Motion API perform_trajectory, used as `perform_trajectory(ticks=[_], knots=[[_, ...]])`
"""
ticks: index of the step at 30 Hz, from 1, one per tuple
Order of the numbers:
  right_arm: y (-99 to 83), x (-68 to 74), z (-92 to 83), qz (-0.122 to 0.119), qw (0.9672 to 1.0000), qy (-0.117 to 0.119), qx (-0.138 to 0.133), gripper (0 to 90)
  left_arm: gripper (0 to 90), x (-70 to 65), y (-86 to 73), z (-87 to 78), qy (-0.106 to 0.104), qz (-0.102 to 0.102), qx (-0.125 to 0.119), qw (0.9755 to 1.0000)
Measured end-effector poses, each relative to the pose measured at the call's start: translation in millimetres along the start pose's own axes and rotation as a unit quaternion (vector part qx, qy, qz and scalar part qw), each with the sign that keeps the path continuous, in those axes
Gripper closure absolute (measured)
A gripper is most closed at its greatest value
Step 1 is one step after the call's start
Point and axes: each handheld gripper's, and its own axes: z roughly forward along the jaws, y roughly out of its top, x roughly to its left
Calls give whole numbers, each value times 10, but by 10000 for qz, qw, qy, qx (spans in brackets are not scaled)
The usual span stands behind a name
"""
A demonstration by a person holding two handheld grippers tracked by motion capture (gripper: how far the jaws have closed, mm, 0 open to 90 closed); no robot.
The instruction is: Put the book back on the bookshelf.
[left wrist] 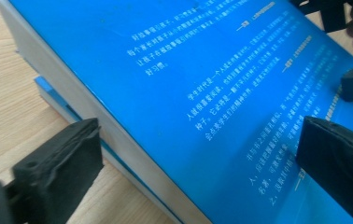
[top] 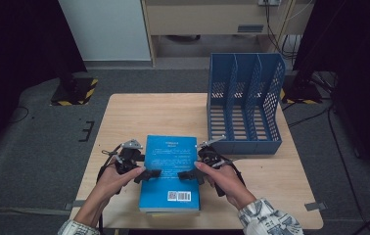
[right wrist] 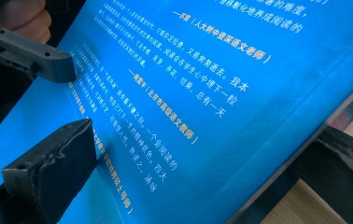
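Observation:
A thick blue book [top: 169, 166] lies on the wooden table [top: 144, 112], back cover up, barcode toward me. Its cover text shows in the left gripper view [left wrist: 188, 70] and the right gripper view [right wrist: 221, 70]. A second blue cover edge [left wrist: 48, 91] shows under it. My left gripper [top: 149, 175] reaches in over the book's left edge; its jaws [left wrist: 198, 133] stand wide apart, one beside the page edge, one over the cover. My right gripper [top: 189, 175] comes in from the right edge the same way [right wrist: 205, 135], one jaw on the cover side, one partly hidden below the edge.
A blue perforated file organiser [top: 244, 105] with three slots stands at the table's back right, just beyond the book's far right corner. Bare tabletop lies behind and to the left of the book. Dark carpet surrounds the table.

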Motion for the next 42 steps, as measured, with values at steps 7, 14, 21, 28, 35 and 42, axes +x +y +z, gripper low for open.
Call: perform_trajectory(ticks=[7, 14, 21, 28, 35, 42], knots=[[115, 104, -55, -329, 9986, -418, 71, 11, 177, -5, 109, -61, 379, -50, -3, 9993], [183, 102, -91, -364, 9979, -522, 109, 36, 329, 21, 150, -101, 575, -105, -150, 9982], [242, 135, -153, -498, 9971, -568, 117, 82, 485, 91, 152, -160, 493, -239, -214, 9983], [276, 155, -172, -551, 9967, -581, 126, 99, 579, 124, 202, -230, 440, -273, -94, 9986], [302, 171, -197, -648, 9961, -593, 92, 114, 648, 121, 232, -282, 429, -252, -61, 9987], [371, 190, -214, -731, 9952, -642, 83, 136, 697, 150, 248, -356, 354, -391, -187, 9984]])
